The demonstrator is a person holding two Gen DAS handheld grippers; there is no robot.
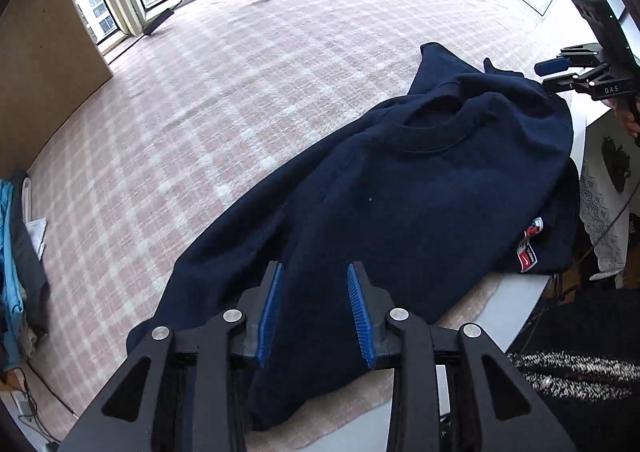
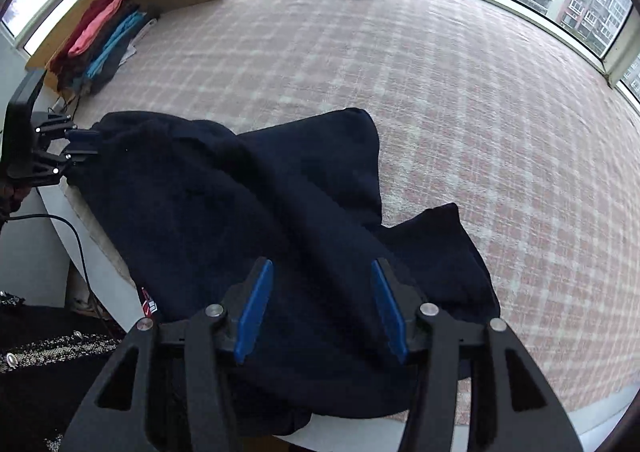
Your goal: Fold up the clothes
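1. The dark blue sweatshirt (image 1: pixel 400 192) lies spread on the checked cloth of the worktop (image 1: pixel 240 100), close to the worktop's near edge. Its neckline (image 1: pixel 432 132) faces up, and one sleeve (image 2: pixel 352 156) is folded across the body.

2. The left hand-held gripper (image 1: pixel 316 312) hangs steeply above the sweatshirt's hem end, jaws parted, blue pads clear of the fabric. Nothing is pinched between them.

3. The right hand-held gripper (image 2: pixel 322 312) hangs over the sweatshirt's shoulder end, near the neckline. Its jaws also stand apart, wider than the left's, with only loose cloth below them and nothing clamped.

4. The relation that matters: the sweatshirt's long axis runs from the hem under the left gripper to the neckline and shoulder under the right gripper. So each hand sits at one end of the garment, with the body stretched between them.

5. In the left wrist view the right gripper shows at the far shoulder edge; in the right wrist view the left gripper shows at the far hem edge. Both are just beside the sweatshirt's outline.

6. My judgement: neither hand is nearer overall, as each is nearest its own end. A next fold likely needs both to grip the edge beneath them.

7. Beyond the sweatshirt, at the worktop's far corner, a stack of folded clothes (image 2: pixel 100 40) lies against a wooden panel.
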